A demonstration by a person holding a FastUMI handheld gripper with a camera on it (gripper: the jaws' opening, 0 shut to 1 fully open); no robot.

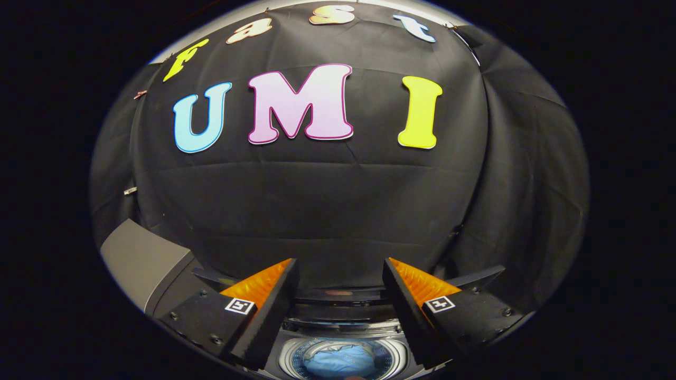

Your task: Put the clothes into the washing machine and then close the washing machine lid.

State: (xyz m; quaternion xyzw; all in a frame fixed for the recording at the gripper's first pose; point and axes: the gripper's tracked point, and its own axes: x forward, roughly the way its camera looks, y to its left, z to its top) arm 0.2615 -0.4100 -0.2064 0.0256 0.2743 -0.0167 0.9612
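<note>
Item 1, nearest: gripper [338, 269], fingers spread wide, nothing between them, raised above the machine and aimed at the booth wall.

Item 2, below and between the fingers: washing machine [296, 345], top-loading, its round drum opening in view. The lid [338, 293] appears to stand raised at the far side of the opening, just beyond the fingertips; its exact angle is hard to tell.

Item 3, inside the drum: clothes [340, 361], a light blue bundle lying at the bottom of the tub, well clear of the fingers.

Item 4, near left: grey box [140, 261], beside the machine, purpose unclear.

Item 5, far: black cloth wall [338, 211].

Status, as a judgement: loading looks done, since the garment sits in the drum and the jaws are empty. Whether more clothes wait elsewhere cannot be told. Outstanding: close the lid, which calls for reaching to its raised edge and swinging it down over the opening.
</note>
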